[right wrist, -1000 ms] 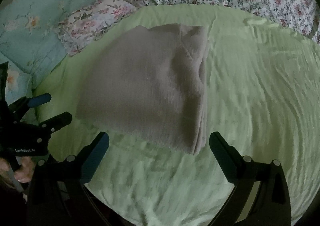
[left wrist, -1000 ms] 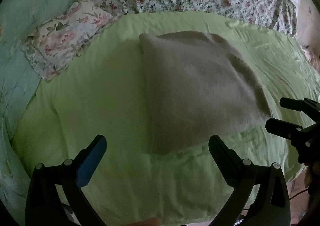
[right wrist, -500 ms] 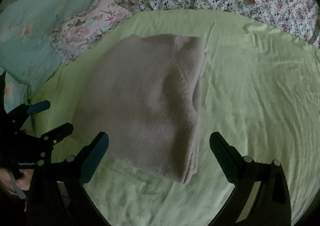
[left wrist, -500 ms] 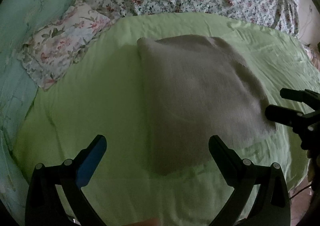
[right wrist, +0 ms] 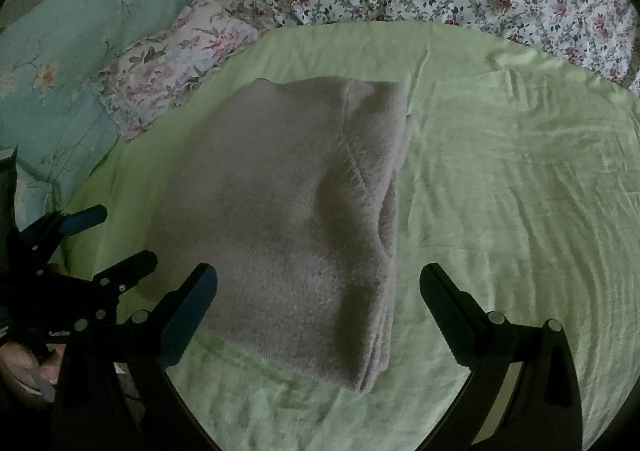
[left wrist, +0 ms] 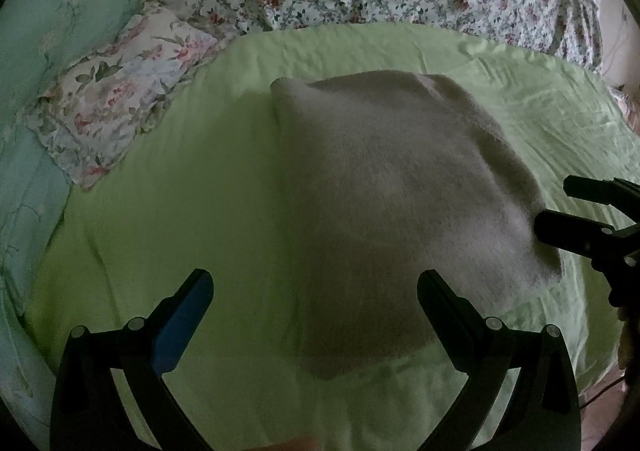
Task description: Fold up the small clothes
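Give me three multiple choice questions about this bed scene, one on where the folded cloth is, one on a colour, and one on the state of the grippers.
1. Where does the grey folded cloth lie?
A. on the green sheet
B. on the teal pillow
C. on the floor

2. What colour is the sheet under it?
A. white
B. light green
C. blue

3. How do the left gripper and right gripper stand?
A. both shut on cloth
B. one shut
C. both open, empty

Answers: 1 A, green sheet borders it all round. 2 B, plainly green. 3 C, the fingers stand wide apart with nothing between them.
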